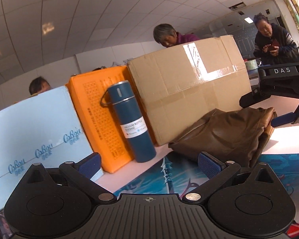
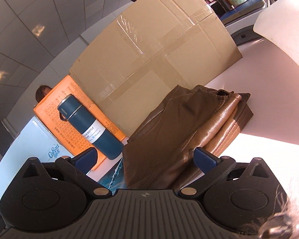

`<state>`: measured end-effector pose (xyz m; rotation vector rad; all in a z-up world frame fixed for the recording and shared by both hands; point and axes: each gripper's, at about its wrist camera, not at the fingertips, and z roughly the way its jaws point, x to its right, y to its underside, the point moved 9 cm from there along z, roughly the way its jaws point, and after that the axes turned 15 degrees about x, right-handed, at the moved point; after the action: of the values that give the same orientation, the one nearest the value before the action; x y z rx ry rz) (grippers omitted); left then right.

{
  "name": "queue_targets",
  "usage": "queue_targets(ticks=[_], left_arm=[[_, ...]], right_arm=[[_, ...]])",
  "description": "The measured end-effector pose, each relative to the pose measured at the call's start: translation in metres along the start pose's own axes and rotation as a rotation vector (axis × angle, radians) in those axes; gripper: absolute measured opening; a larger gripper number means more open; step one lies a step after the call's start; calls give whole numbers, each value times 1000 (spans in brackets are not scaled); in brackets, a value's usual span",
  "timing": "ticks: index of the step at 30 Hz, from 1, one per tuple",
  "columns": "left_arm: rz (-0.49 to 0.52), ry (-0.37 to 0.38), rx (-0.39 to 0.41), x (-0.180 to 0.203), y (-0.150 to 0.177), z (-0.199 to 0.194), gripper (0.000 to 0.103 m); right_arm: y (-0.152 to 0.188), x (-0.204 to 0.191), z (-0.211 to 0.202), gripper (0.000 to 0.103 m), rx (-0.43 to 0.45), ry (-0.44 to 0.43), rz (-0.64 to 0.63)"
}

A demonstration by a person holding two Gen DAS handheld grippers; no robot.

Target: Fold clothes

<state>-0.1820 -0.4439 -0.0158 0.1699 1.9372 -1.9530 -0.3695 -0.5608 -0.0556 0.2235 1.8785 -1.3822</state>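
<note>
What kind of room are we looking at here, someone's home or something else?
Probably not a home: more likely a large hall or shared workroom. The tiled drop ceiling runs far back, several people stand at tables, and a taped cardboard box stands behind the folded brown garment.

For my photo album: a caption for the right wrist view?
Open fingers hover over a folded brown garment beside a blue bottle.

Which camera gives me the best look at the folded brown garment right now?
The right wrist view. The brown garment fills the centre there, showing its stacked folded layers and stitched edges just ahead of the open right tongs. The left wrist view shows it smaller and side-on, beside the cardboard box.
</note>
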Motion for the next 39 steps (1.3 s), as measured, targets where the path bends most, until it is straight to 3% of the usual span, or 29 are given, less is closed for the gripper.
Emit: queue_targets(ticks=[5,7,9,17,23,33,39], left_arm=[[31,87,-43,30,6,30,103],[59,128,-50,43,9,38,103],[76,158,-44,55,11,43,103],[144,261,-46,105,14,73,103],[98,360,-10,108,3,59,103],[130,387,-61,136,13,78,103],[201,389,-89,170,6,103,103]], right_arm=[[-15,8,39,103,9,29,122],[-22,12,48,103,65,43,131],[-22,17,50,103,100,38,134],[-20,41,46,103,68,10,249],[-27,48,35,103,88,5,316],[-37,60,20,103,150,29,360],[-53,70,2,103,296,99,328]])
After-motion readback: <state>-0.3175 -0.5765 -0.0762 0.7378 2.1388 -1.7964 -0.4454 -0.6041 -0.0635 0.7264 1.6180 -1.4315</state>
